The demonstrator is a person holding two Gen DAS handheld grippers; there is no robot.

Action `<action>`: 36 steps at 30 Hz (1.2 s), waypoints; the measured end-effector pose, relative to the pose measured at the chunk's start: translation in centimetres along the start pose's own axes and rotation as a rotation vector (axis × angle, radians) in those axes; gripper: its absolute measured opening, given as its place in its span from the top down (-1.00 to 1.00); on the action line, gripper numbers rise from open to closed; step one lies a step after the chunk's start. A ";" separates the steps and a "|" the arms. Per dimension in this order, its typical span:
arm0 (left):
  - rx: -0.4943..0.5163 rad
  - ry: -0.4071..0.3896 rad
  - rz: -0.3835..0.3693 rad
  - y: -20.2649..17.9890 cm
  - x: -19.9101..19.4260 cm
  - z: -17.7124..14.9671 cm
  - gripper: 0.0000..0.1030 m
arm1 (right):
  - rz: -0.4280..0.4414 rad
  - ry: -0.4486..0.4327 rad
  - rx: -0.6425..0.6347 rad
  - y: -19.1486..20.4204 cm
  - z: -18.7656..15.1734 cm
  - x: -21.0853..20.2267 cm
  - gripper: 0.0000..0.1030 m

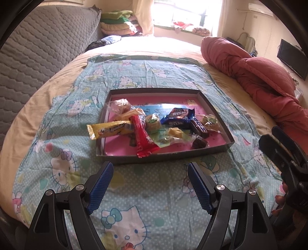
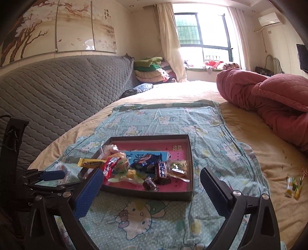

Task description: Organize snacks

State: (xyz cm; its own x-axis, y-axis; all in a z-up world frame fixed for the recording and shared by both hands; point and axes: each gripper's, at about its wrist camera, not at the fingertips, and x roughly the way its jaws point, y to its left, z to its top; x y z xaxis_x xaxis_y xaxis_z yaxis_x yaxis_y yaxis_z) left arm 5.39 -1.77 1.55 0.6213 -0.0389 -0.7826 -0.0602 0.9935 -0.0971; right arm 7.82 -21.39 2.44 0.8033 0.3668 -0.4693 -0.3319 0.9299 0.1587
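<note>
snacks (image 1: 154, 125) in tray (image 1: 221, 152), grippers apart

Yellow wrapper (image 1: 111, 130) with slanted lettering too blurred to spell out, blue packet (image 1: 178, 117) bearing Chinese characters not sharp enough to read, dark bar (image 2: 162, 171) with white letters, illegible, wall painting (image 2: 105, 16) with small calligraphy, unreadable

Home bedroom, wide bed (image 2: 240, 138) with grey quilted headboard (image 2: 57, 88), folded blankets (image 2: 152, 71), curtained window (image 2: 204, 32), wall air conditioner (image 2: 269, 19)
</note>
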 end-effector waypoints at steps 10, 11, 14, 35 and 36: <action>-0.011 0.020 0.001 0.6 -1.1 -1.9 -0.57 | 0.000 0.112 -0.015 2.8 -1.8 -0.2 -0.97; -0.015 0.025 0.001 0.7 -1.1 -2.1 -0.57 | -0.005 0.128 -0.013 3.0 -2.0 -0.2 -0.97; -0.031 0.039 -0.002 1.2 -1.2 -2.6 -0.57 | -0.026 0.173 -0.008 3.3 -2.9 0.0 -0.97; -0.044 0.070 0.018 2.0 0.2 -3.1 -0.57 | -0.042 0.244 -0.047 3.9 -4.5 1.6 -0.97; -0.044 0.070 0.019 2.0 0.2 -3.1 -0.57 | -0.043 0.246 -0.050 3.9 -4.6 1.6 -0.97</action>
State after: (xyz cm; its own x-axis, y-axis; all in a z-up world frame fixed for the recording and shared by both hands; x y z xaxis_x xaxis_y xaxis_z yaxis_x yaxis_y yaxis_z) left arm 2.94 -0.15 -0.69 0.5639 -0.0285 -0.8253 -0.1069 0.9885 -0.1072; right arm 5.58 -17.28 -1.68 0.6749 0.3034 -0.6726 -0.3288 0.9397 0.0939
